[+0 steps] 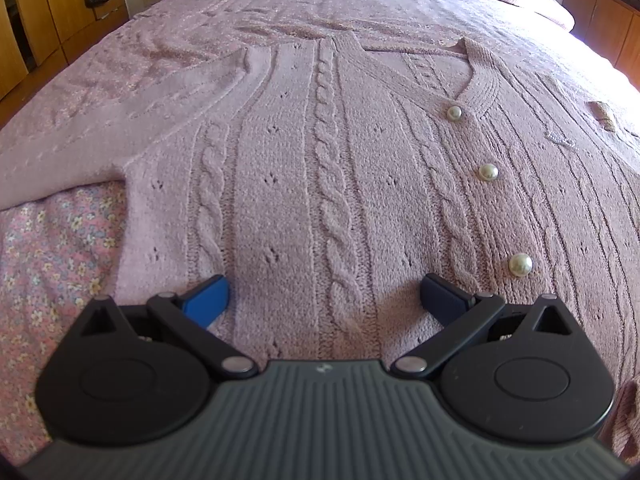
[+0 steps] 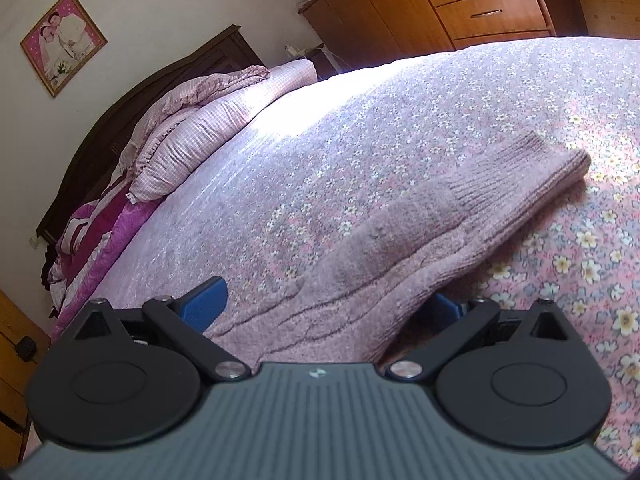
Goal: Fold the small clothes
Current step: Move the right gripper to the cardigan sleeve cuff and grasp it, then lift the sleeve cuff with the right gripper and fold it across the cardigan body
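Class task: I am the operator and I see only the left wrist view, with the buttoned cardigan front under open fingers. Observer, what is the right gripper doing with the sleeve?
Observer: The right gripper has the sleeve lying between its spread fingers; its jaws are open, not clamped.
Operator: Where is the cuff?
Observer: The ribbed cuff lies flat on the floral bedspread, pointing away from the gripper.
Operator: Is anything near the sleeve on that side?
Observer: Only bedspread around it; a checked quilt is bunched far off by the dark headboard.
Operator: And what is beyond the bed?
Observer: A wooden chest of drawers stands past the far edge.
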Available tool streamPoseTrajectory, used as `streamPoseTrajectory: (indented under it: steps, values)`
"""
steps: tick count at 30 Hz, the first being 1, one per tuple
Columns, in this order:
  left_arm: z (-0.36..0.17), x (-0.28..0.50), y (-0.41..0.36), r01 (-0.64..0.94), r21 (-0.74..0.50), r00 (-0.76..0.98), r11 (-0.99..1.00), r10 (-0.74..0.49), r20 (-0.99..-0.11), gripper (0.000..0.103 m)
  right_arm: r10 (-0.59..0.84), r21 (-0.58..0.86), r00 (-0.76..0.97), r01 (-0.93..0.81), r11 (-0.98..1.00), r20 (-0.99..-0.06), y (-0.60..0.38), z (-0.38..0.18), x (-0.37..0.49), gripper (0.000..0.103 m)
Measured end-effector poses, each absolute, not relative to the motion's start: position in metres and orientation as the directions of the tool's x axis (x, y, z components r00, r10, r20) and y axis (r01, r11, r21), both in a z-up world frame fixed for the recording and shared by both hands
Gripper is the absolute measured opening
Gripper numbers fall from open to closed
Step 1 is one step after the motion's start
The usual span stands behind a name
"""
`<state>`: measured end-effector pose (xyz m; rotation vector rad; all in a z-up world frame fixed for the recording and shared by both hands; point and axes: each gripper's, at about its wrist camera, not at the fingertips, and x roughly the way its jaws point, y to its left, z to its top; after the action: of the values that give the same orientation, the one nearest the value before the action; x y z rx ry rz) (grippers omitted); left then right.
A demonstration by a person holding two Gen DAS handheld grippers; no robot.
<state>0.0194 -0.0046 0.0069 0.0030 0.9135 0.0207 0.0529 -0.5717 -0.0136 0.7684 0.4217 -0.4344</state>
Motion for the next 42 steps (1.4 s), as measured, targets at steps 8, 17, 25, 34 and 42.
streamPoseTrajectory:
  steps: [8, 17, 25, 34, 42]
  values:
    - [0.007, 0.019, -0.005, -0.015, 0.019, 0.615, 1.0, 0.024, -0.788, 0.103, -0.294, 0.526, 0.793, 0.583, 0.619, -0.533, -0.581, -0.021, 0.051, 0.039]
    - [0.008, 0.018, -0.005, -0.01, 0.021, 0.62, 1.0, 0.022, -0.784, 0.103, -0.253, 0.603, 0.862, 0.492, 0.627, -0.44, -0.567, 0.005, 0.022, 0.013]
    - [0.011, 0.018, -0.003, 0.0, 0.016, 0.619, 1.0, 0.013, -0.785, 0.103, -0.137, 0.615, 0.938, 0.314, 0.723, -0.317, -0.51, 0.067, 0.017, 0.013]
    - [0.03, 0.016, 0.01, -0.001, -0.004, 0.639, 1.0, -0.003, -0.769, 0.103, -0.035, 0.614, 0.964, 0.196, 0.765, -0.263, -0.434, 0.111, 0.023, 0.013]
    - [0.054, 0.018, 0.024, 0.005, 0.028, 0.679, 1.0, 0.017, -0.734, 0.103, 0.054, 0.594, 0.965, 0.114, 0.797, -0.257, -0.373, 0.139, 0.039, 0.013]
